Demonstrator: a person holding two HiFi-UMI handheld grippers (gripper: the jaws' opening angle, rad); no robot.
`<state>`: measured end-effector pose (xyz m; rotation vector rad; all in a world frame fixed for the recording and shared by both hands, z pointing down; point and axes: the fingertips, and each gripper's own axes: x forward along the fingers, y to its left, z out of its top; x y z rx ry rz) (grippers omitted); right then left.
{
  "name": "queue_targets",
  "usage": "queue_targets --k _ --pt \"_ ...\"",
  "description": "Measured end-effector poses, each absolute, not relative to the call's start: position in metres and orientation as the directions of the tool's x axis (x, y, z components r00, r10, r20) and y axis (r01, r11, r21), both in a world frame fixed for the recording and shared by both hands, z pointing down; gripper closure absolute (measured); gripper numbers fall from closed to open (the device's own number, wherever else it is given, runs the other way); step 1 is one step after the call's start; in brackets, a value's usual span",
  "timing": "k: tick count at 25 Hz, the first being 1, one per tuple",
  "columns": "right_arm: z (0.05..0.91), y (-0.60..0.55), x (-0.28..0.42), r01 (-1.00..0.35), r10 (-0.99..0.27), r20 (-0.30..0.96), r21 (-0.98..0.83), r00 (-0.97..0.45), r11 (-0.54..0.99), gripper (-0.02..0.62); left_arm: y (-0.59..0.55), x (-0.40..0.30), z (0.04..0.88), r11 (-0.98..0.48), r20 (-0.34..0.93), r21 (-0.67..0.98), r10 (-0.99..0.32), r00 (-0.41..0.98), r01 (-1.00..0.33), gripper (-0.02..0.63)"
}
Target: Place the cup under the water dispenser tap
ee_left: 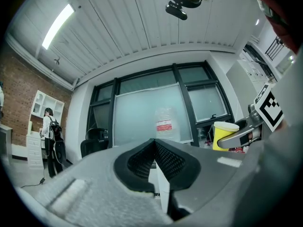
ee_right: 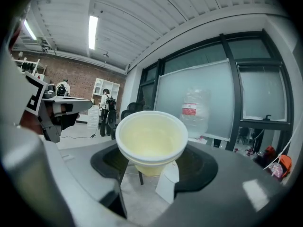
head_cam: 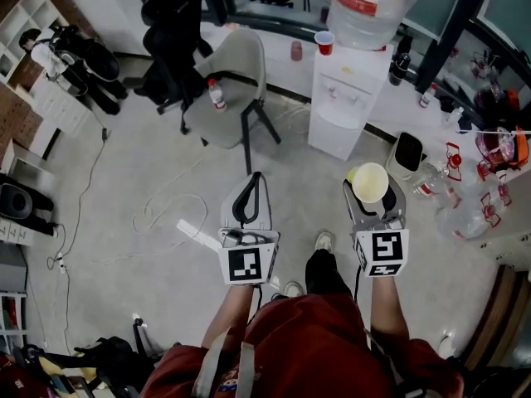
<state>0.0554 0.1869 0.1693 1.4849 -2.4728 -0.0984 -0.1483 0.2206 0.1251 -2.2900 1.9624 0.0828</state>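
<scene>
Head view: right gripper (head_cam: 372, 191) jaws pinch the yellow cup (head_cam: 370, 181), hiding its base; left gripper (head_cam: 255, 177) jaws are pressed together, empty; the water dispenser (head_cam: 342, 106) bottle (head_cam: 369, 11) is cut off above.

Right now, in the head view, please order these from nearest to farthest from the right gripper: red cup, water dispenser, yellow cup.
1. yellow cup: held in the jaws of the right gripper.
2. water dispenser: ahead of the gripper, slightly left.
3. red cup: farthest, beyond the dispenser's left side.
</scene>
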Motion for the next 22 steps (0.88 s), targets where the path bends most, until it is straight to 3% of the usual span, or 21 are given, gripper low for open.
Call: queue_targets --k 22 --pt "0.219 -0.044 0.126 -0.837 -0.823 0.260 0.089 -0.504 0.541 0.308 -0.019 -0.061 0.159 -0.137 -0.057 -0.078 -0.988 0.142 -0.987 0.600"
